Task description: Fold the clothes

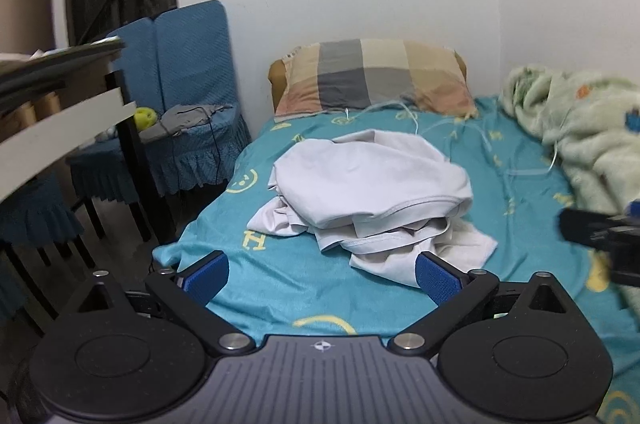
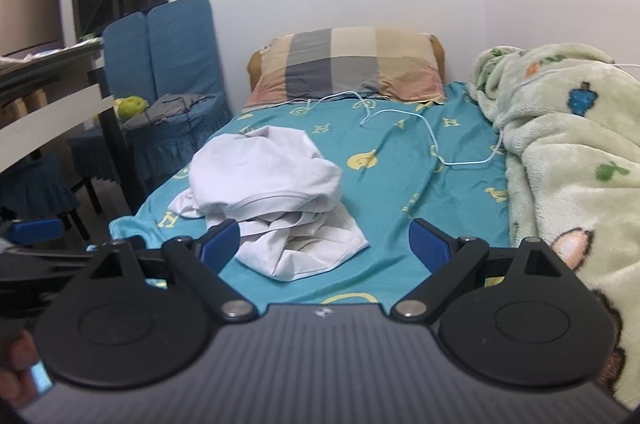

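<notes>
The left hand-held gripper (image 1: 322, 274) is being held with its blue pads spread wide apart, and nothing is being gripped between them. A crumpled white garment (image 1: 372, 192) is being shown just ahead of it, lying in a heap on the teal bed sheet (image 1: 280, 288); its near edge is seen just beyond the right-hand pad, though contact cannot be told. The right hand-held gripper (image 2: 324, 244) is likewise being held wide open and empty, with the same garment (image 2: 272, 184) lying ahead and to its left, its lower folds appearing just beside the left-hand pad. Farther ahead of both, a checked pillow (image 2: 348, 64) is being propped against the wall. To the right of the right hand-held gripper, a pale green fleece blanket (image 2: 568, 152) is being seen bunched up, and a thin white cable (image 2: 404, 114) is trailing across the sheet ahead. Blue-covered chairs (image 1: 188, 72) are standing off to the left.
</notes>
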Demonstrator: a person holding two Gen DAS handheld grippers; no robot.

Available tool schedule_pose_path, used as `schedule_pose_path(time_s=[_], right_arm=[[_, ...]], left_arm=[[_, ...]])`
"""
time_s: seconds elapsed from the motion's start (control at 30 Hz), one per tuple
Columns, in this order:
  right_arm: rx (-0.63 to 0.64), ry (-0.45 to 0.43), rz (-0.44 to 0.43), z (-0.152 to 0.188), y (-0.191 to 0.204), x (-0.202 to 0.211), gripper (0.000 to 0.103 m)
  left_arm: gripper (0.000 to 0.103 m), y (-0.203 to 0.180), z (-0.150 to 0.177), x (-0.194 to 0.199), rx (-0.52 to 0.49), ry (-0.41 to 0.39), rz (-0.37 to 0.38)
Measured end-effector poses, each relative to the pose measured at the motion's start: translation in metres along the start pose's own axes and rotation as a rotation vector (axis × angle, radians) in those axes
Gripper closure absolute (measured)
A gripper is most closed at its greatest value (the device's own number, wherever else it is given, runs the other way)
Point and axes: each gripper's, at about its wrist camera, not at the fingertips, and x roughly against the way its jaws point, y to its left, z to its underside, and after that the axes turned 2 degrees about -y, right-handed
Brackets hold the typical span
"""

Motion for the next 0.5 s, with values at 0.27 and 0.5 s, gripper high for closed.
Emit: schedule_pose_path(time_s=[0.27,0.5], right_arm=[[-0.078,0.017,-0.004,0.001,-0.019,-0.017,0.010],[-0.111,0.044,-0.009,0.009,-0.026,-0.045,0.010]], left_arm=[[0.023,-0.031,-0.004,-0.100,-0.148,0.057,0.042],[0.080,-0.046,-0.003,-0.175,-0.165,0.067,0.066]])
